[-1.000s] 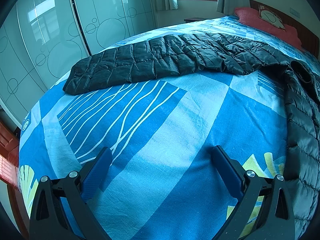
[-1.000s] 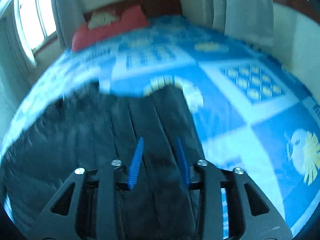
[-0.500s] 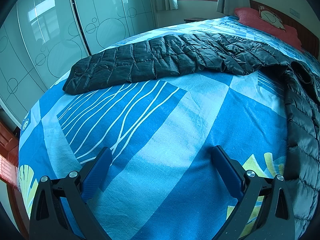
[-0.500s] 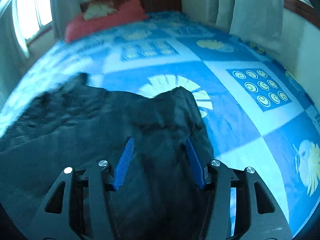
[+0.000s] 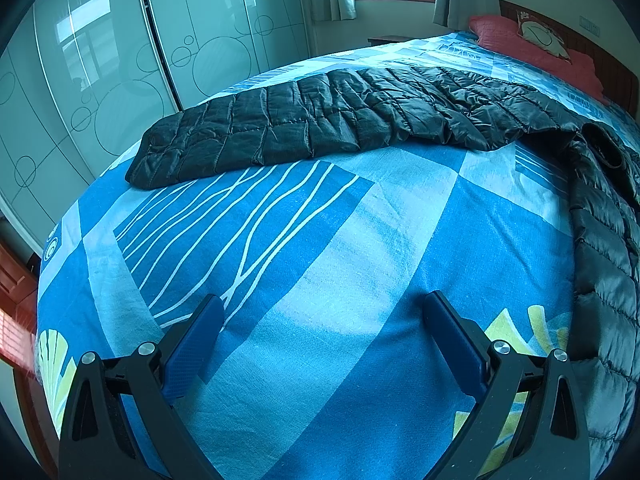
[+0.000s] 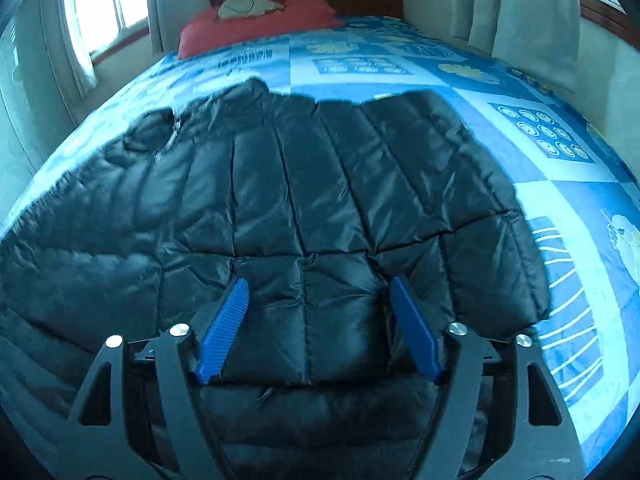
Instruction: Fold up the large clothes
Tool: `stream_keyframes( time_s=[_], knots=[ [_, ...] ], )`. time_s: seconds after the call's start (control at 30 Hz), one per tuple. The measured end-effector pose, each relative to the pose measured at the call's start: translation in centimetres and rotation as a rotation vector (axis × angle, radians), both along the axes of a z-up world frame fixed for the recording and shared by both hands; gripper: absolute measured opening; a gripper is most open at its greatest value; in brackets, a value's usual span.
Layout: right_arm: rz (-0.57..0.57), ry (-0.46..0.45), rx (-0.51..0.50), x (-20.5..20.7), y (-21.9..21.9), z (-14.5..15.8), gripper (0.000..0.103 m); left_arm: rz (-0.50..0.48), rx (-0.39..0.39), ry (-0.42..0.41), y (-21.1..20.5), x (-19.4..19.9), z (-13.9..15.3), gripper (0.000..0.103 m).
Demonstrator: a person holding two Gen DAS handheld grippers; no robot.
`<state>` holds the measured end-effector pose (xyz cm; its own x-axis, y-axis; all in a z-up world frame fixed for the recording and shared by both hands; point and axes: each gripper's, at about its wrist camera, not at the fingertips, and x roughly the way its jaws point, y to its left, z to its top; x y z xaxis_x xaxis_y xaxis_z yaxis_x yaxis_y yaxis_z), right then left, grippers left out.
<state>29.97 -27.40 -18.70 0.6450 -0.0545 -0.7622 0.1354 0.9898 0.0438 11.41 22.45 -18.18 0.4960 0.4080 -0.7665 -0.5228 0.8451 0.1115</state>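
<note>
Change since a second ago: the right gripper (image 6: 318, 324) has dropped closer over the black puffer jacket (image 6: 304, 200), and its blue pads, then close together, now stand well apart and are opening; quilted fabric shows between them, but no pad presses on it. The left wrist view is unchanged.

Left gripper (image 5: 320, 340): jaws spread wide with nothing between them, hovering over bare blue bedsheet (image 5: 304, 248).

Jacket, place: spread flat on the bed. Its body lies right under the right gripper, collar end toward the red pillow (image 6: 256, 20).

Sleeve (image 5: 320, 128): stretched out long from the jacket body, away from the pillow and toward the glass wardrobe doors (image 5: 100, 80). It runs crosswise to the left gripper's fingers, well ahead of them.

Nearer hand: the right is on top of the jacket body. The left is nearer the sleeve, though apart from it.

Likely next: the left gripper probably needs to reach forward to the sleeve's cuff end to fold it over the body.
</note>
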Motion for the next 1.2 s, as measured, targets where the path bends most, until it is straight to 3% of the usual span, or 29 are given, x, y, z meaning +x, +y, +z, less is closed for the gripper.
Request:
stream_keyframes(
  time_s=[0.27, 0.4, 0.57, 0.7, 0.87, 1.03, 1.2],
  knots=[
    [0.002, -0.004, -0.049, -0.2, 0.5, -0.7, 0.081, -0.002, -0.013, 0.023, 0.0, 0.3, 0.2, 0.099],
    [-0.001, -0.011, -0.077, -0.3, 0.8, -0.8, 0.081, -0.024, -0.085, 0.011, 1.0, -0.1, 0.9, 0.099],
    [0.000, -0.017, -0.067, -0.5, 0.7, -0.7, 0.082, -0.004, -0.085, 0.006, 2.8, -1.6, 1.4, 0.099],
    [0.000, -0.018, -0.071, -0.6, 0.6, -0.6, 0.082, 0.047, -0.167, -0.038, 7.1, -2.8, 2.0, 0.098],
    [0.001, -0.019, -0.076, -0.6, 0.5, -0.6, 0.082, 0.116, -0.202, -0.117, 12.6, -3.1, 3.0, 0.098],
    [0.000, -0.019, -0.078, -0.7, 0.5, -0.5, 0.082, 0.188, -0.435, -0.262, 17.9, -2.4, 2.2, 0.098],
    [0.000, -0.020, -0.076, -0.7, 0.6, -0.6, 0.082, 0.223, -0.414, -0.319, 19.3, -0.9, 2.1, 0.098]
  ],
)
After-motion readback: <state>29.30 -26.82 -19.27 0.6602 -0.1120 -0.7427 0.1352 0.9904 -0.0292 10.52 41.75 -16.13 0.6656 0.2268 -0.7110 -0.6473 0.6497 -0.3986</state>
